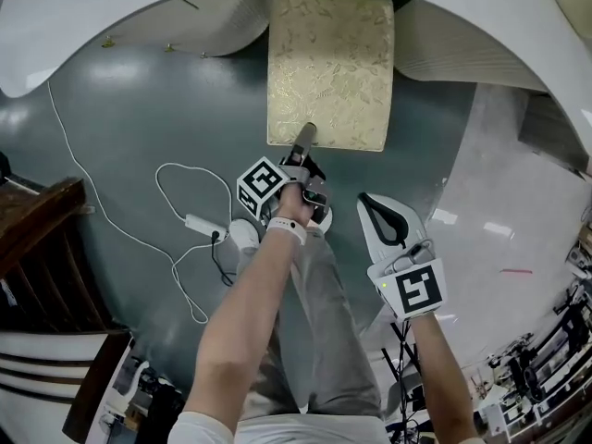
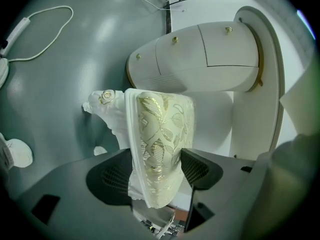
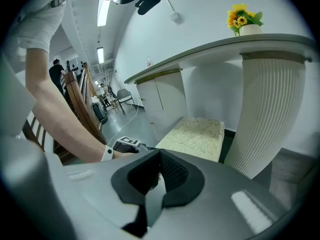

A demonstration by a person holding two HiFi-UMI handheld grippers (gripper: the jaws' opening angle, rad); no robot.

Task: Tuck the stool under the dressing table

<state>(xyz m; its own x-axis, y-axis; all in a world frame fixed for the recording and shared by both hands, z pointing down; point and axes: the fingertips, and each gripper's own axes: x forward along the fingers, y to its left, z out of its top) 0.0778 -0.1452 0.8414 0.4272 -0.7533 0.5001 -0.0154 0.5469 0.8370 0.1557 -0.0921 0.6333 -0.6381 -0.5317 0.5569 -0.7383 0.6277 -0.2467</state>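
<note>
The stool [image 1: 330, 67], a white frame with a gold leaf-pattern cushion, stands on the grey-green floor between the two ribbed pedestals of the white dressing table [image 1: 92, 17]; its far end sits under the tabletop's edge. My left gripper [image 1: 303, 137] is shut on the stool's near edge. In the left gripper view the cushion rim [image 2: 160, 139] fills the gap between both pads of the left gripper [image 2: 155, 171]. My right gripper [image 1: 375, 206] hangs back to the right, shut and empty. The right gripper [image 3: 159, 171] points toward the stool [image 3: 197, 131] and the table [image 3: 220, 49].
A white cable with a power strip [image 1: 199, 222] loops on the floor at left. A dark wooden chair [image 1: 37, 239] stands at the far left. Ribbed pedestals [image 1: 444, 58] flank the stool. Yellow flowers [image 3: 241, 16] sit on the tabletop. Equipment clutters the lower right.
</note>
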